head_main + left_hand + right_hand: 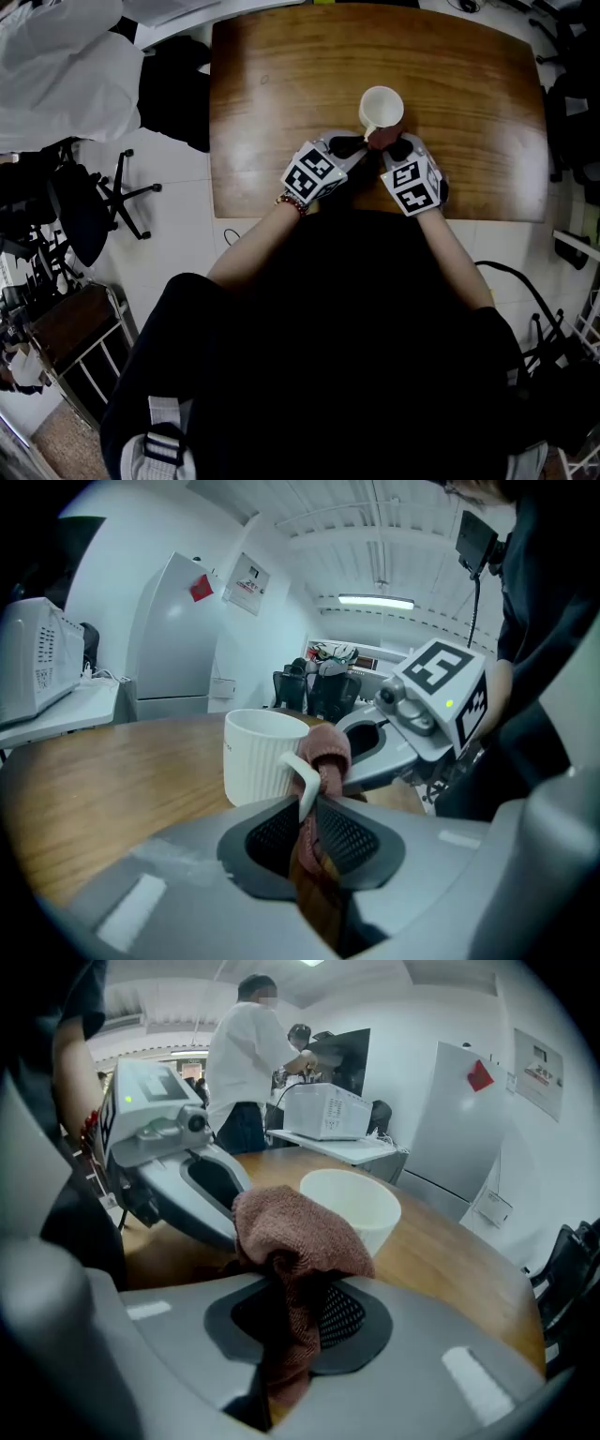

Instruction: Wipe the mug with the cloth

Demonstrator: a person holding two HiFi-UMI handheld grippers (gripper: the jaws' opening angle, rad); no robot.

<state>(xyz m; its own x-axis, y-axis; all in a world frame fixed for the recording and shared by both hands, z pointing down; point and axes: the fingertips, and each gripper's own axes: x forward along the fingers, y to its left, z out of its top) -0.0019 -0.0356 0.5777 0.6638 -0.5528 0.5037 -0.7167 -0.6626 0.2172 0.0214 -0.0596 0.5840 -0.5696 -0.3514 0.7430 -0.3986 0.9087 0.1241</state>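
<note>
Wooden table [281,94] spreads wide around mug [382,108]; jaws of left gripper [307,810] clamp handle.

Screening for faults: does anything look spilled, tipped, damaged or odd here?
Nothing spilled or damaged: the mug stands upright on the table. One oddity: the left gripper pinches the handle and cloth together, while the right gripper grips the cloth.

I get bright light from a ceiling strip light [375,602]; glare on the worktop [487,141] near its right edge; both gripper views warp and darken at the corners.
</note>
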